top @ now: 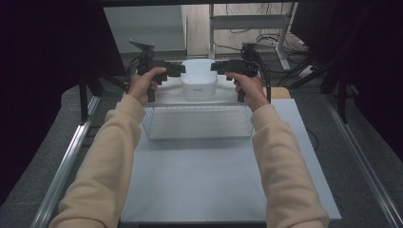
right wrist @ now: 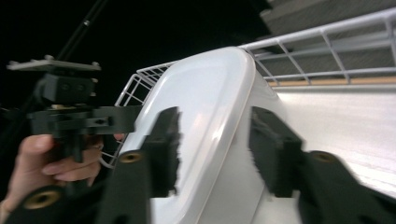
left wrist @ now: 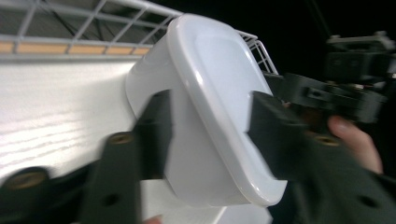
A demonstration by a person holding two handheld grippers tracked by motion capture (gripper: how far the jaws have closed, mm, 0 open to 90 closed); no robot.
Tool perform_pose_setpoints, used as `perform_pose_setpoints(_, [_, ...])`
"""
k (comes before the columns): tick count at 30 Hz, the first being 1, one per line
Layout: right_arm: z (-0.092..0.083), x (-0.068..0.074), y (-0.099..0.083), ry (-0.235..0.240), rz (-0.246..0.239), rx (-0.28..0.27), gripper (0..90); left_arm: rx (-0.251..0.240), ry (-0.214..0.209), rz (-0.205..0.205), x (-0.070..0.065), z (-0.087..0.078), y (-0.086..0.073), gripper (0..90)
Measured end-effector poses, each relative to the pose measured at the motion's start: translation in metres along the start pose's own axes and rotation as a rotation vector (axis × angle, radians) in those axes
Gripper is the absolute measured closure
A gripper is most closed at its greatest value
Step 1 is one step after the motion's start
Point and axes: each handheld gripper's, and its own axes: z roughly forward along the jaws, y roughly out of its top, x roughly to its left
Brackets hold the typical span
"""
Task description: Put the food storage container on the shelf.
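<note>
A white lidded container [top: 198,80] hangs between my two grippers, past the far rim of the wire basket [top: 197,137]. My left gripper [top: 180,70] holds its left end, and my right gripper [top: 215,66] holds its right end. In the left gripper view the jaws of the left gripper [left wrist: 212,135] clamp the container [left wrist: 210,84], one on the lid and one on the body. In the right gripper view the right gripper [right wrist: 217,149] grips the container [right wrist: 205,98] the same way.
The wire basket [left wrist: 93,18] [right wrist: 327,46] stands on a white table top [top: 204,180]. Metal rails run along both sides of the table. A desk frame and cables lie on the floor beyond. Each gripper view shows the other hand with its gripper [left wrist: 355,79] [right wrist: 70,102].
</note>
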Motion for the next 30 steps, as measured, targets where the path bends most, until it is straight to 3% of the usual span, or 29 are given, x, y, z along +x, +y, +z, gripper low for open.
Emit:
perform_pose_setpoints(2, [-0.005,0.007,-0.002,-0.035,-0.070,-0.017,39.0,-0.023,0.041,0.065,-0.009,-0.004,-0.004,37.7])
perform_pose_setpoints(3, [-0.014,0.016,-0.006,-0.061,-0.153,-0.035,34.7,-0.031,0.059,0.098,-0.013,-0.008,-0.007,32.4])
perform_pose_setpoints(4, [-0.014,0.016,-0.006,-0.061,-0.153,-0.035,34.7,-0.039,0.074,0.127,-0.018,-0.011,-0.011,32.4])
perform_pose_setpoints(5, [-0.020,0.019,-0.008,-0.062,-0.188,-0.041,33.2,-0.056,0.084,0.147,-0.023,-0.014,-0.016,30.1])
perform_pose_setpoints(6, [-0.031,0.025,-0.016,-0.078,-0.262,-0.072,30.6,-0.078,0.148,0.224,-0.033,-0.023,-0.033,27.1])
perform_pose_setpoints(7, [-0.031,0.025,-0.016,-0.078,-0.262,-0.072,30.6,-0.078,0.148,0.224,-0.033,-0.023,-0.033,26.8])
perform_pose_setpoints(9, [-0.044,0.031,-0.027,-0.109,-0.331,-0.075,28.7,-0.095,0.186,0.296,-0.041,-0.032,-0.054,26.3])
perform_pose_setpoints(12, [-0.068,0.031,-0.054,-0.127,-0.421,-0.077,27.2,-0.103,0.199,0.348,-0.046,-0.049,-0.093,25.7])
perform_pose_setpoints(13, [-0.073,0.029,-0.062,-0.122,-0.427,-0.079,27.1,-0.103,0.199,0.348,-0.046,-0.049,-0.093,25.6])
perform_pose_setpoints(15, [-0.079,0.027,-0.070,-0.118,-0.438,-0.080,27.1,-0.099,0.202,0.372,-0.046,-0.056,-0.111,25.7])
perform_pose_setpoints(17, [-0.091,0.021,-0.095,-0.120,-0.465,-0.073,27.0,-0.093,0.208,0.409,-0.046,-0.067,-0.138,25.7])
perform_pose_setpoints(19, [-0.094,0.019,-0.104,-0.127,-0.480,-0.070,27.0,-0.090,0.211,0.419,-0.045,-0.069,-0.147,25.7])
perform_pose_setpoints(24, [-0.111,0.009,-0.152,-0.131,-0.520,-0.061,27.0,-0.074,0.227,0.425,-0.034,-0.077,-0.191,25.8])
perform_pose_setpoints(25, [-0.113,0.007,-0.160,-0.126,-0.522,-0.058,27.0,-0.074,0.227,0.425,-0.034,-0.077,-0.191,25.8])
perform_pose_setpoints(29, [-0.122,0.004,-0.182,-0.107,-0.525,-0.066,27.0,-0.055,0.243,0.425,-0.024,-0.076,-0.217,26.2])
perform_pose_setpoints(30, [-0.128,-0.002,-0.199,-0.103,-0.522,-0.058,27.0,-0.049,0.245,0.420,-0.021,-0.076,-0.223,26.3])
